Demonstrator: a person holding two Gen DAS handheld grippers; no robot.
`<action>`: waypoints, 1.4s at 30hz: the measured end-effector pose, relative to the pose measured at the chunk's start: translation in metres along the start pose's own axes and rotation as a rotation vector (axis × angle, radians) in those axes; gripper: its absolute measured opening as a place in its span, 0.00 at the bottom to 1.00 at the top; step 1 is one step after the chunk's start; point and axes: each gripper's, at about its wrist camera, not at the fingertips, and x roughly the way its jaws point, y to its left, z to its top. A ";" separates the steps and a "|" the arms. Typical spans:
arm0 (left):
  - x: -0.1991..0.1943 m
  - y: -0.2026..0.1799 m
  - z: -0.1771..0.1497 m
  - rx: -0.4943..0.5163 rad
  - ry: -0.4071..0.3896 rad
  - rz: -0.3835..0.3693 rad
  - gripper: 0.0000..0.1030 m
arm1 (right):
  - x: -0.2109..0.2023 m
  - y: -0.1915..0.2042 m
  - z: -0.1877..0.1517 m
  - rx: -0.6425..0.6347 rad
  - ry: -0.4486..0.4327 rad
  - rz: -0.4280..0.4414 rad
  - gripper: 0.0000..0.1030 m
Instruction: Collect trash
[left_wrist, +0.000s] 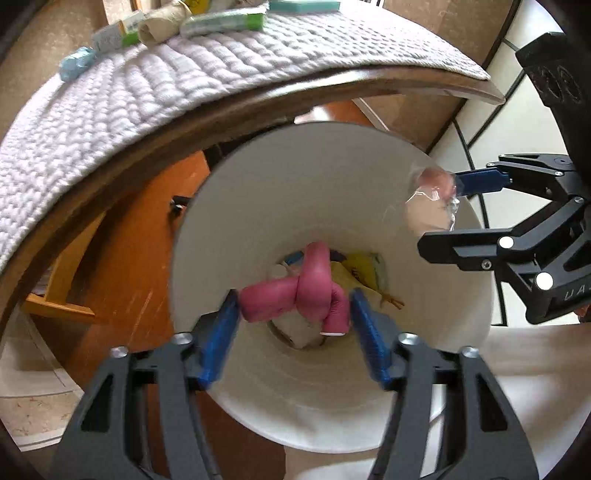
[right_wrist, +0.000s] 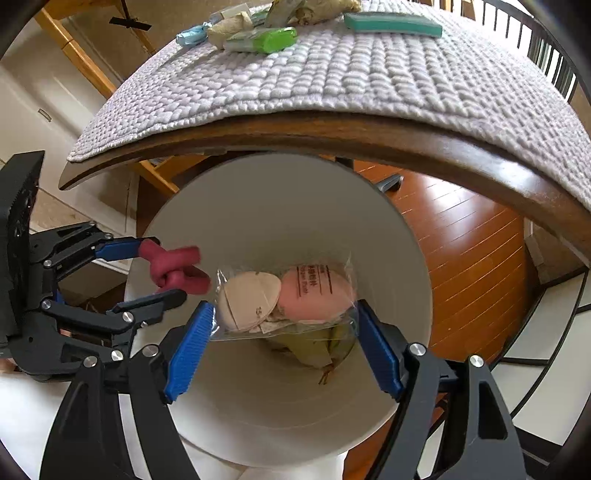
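Both grippers hang over a white bin (left_wrist: 295, 177) (right_wrist: 277, 199) that stands below the table edge. A pink knotted rubbery piece (left_wrist: 295, 295) (right_wrist: 173, 269) sits between the blue pads of my left gripper (left_wrist: 293, 301) (right_wrist: 164, 269); the jaws stand apart and the pads do not seem to press it. A clear bag with a beige and a pink sponge (right_wrist: 284, 299) (left_wrist: 432, 206) lies between the pads of my right gripper (right_wrist: 284, 308) (left_wrist: 441, 210), whose jaws are wide and look loose on it. A yellow wrapper (left_wrist: 364, 266) (right_wrist: 314, 347) and other scraps lie at the bin's bottom.
A wooden table with a quilted lilac mat (left_wrist: 184, 74) (right_wrist: 351, 81) overhangs the bin. On it lie a green-and-white pack (right_wrist: 262, 38) (left_wrist: 225, 22), a cardboard roll (left_wrist: 162, 24), a blue wrapper (left_wrist: 75, 62) (right_wrist: 190, 35) and a teal box (right_wrist: 391, 22). Wood floor (right_wrist: 461, 240) surrounds the bin.
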 end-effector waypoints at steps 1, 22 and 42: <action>0.000 0.000 0.000 -0.001 -0.010 0.008 0.86 | 0.000 -0.001 0.000 -0.001 0.007 -0.001 0.88; -0.096 0.163 0.099 -0.365 -0.423 0.332 0.99 | -0.098 -0.122 0.131 0.138 -0.422 -0.334 0.96; -0.041 0.304 0.122 -0.609 -0.279 0.410 0.99 | -0.051 -0.263 0.229 0.279 -0.346 -0.439 0.96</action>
